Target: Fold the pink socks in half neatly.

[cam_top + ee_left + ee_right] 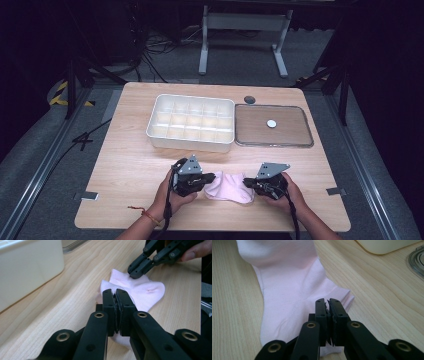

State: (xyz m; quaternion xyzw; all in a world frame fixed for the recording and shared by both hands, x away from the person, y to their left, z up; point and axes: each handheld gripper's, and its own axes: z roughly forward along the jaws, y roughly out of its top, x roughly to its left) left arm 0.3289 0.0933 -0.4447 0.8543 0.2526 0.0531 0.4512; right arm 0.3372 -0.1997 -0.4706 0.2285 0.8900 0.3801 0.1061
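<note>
A pink sock [229,187] was laid flat on the table [125,150], in front of the white box [191,122]. Left gripper [214,176] jaws were closed at the sock's left edge, right gripper [246,183] jaws closed over its right edge; a hold on the sock could not be told.

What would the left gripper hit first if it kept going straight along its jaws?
The pink sock right ahead of the left gripper, then probably the right gripper resting on its far end; depth is hard to judge.

From above your side, the high view looks forward and down over the whole tabletop [130,150]. Each tool camera sits low and close, looking along its own jaws. All three views share the pink sock [227,187] [145,290] [294,287]; your left tool's view also catches the right tool [136,273].
</note>
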